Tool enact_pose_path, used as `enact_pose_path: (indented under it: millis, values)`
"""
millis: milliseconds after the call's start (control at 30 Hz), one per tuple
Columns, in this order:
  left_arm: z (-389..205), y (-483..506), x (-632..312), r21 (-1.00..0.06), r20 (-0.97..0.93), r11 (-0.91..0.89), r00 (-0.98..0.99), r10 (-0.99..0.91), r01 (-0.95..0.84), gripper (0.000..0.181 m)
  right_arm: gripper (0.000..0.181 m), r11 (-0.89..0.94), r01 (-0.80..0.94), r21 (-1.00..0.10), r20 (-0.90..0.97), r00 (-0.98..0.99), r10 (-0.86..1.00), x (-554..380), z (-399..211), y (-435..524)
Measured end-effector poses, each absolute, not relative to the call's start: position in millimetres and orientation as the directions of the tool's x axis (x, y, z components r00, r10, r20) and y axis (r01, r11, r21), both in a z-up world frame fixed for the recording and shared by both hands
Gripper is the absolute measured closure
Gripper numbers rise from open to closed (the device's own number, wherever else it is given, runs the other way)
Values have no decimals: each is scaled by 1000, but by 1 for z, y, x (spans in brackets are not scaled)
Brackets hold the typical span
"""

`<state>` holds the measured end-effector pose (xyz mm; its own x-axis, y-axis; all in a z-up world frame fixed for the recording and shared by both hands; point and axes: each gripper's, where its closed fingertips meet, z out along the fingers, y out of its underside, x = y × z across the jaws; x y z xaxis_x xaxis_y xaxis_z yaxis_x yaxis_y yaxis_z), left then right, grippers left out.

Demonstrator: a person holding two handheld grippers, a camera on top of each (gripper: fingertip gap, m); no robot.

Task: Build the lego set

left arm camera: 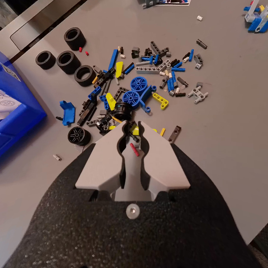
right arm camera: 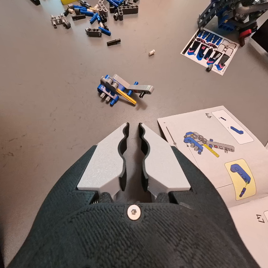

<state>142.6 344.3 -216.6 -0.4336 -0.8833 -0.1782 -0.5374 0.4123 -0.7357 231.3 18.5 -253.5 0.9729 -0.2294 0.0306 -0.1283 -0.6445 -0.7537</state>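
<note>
In the left wrist view, my left gripper [left arm camera: 132,123] is open by a narrow gap and empty. It hovers over the near edge of a pile of loose lego pieces [left arm camera: 150,69]. The pile includes two blue wheels [left arm camera: 138,84] and a yellow L-beam [left arm camera: 161,100]. A small red axle [left arm camera: 134,149] lies on the table between the fingers. In the right wrist view, my right gripper [right arm camera: 133,124] is open by a narrow gap and empty. It is short of a small sub-assembly [right arm camera: 107,91] of blue and grey beams with a yellow axle [right arm camera: 126,97].
Several black tyres [left arm camera: 68,61], a black wheel [left arm camera: 78,135] and a blue box [left arm camera: 17,108] are at the left. An open instruction booklet [right arm camera: 217,166] lies right of my right gripper. A sticker sheet [right arm camera: 210,50] and a partly built model [right arm camera: 232,14] are at the far right. About 35 cm separates my left fingertips from my right.
</note>
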Motion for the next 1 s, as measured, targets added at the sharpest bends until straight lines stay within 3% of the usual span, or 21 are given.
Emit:
enact_pose_path:
  millis: [333,567,767,1000]
  values:
    - [-220,341,152,-727,-223,462,-461,-859,-509,168,169,-645,-128,-754,31,973,-230,231,-253,18]
    - [-193,397,169,-815,-219,292,-201,-955,-501,160,170,-646,-122,-753,38,973,-228,231,-253,18]
    - [-182,434,191,-790,-275,276,-86,-958,-547,149,170,-643,-135,-754,20,973,-228,231,-254,19]
    - [-185,412,217,-789,-96,163,-144,-985,-592,152,171,-642,-141,-754,14,973,-230,232,-254,19]
